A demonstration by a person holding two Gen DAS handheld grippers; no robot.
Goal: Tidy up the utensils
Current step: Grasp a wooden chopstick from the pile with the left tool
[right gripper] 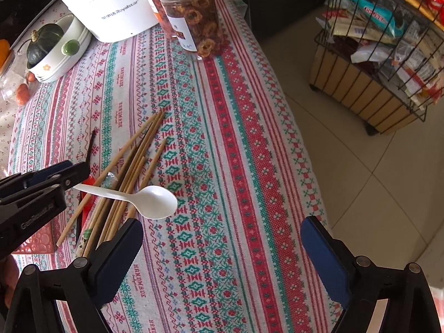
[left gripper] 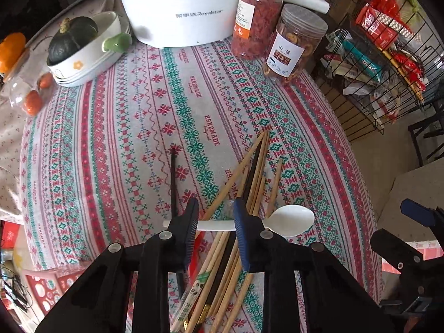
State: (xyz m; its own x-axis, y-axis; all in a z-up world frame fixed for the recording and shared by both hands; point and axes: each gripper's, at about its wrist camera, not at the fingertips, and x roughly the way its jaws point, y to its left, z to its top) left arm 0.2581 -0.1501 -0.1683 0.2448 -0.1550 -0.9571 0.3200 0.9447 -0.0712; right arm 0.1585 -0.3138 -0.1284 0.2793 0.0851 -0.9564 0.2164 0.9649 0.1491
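Observation:
A white plastic spoon (left gripper: 288, 220) lies across a pile of wooden chopsticks (left gripper: 249, 177) on the patterned tablecloth; it also shows in the right wrist view (right gripper: 155, 198). A black chopstick (left gripper: 173, 180) lies apart to the left. My left gripper (left gripper: 215, 213) is open, its jaws either side of the spoon's handle, just above it. It shows at the left in the right wrist view (right gripper: 72, 176). My right gripper (right gripper: 222, 238) is wide open and empty over the cloth, to the right of the chopsticks (right gripper: 130, 172).
A white Royalstar cooker (left gripper: 180, 8), two snack jars (left gripper: 294, 44) and a bowl holding a green squash (left gripper: 83, 47) stand at the table's far side. A red basket (left gripper: 50, 288) sits at the near left. A wire snack rack (right gripper: 388, 55) stands on the floor to the right.

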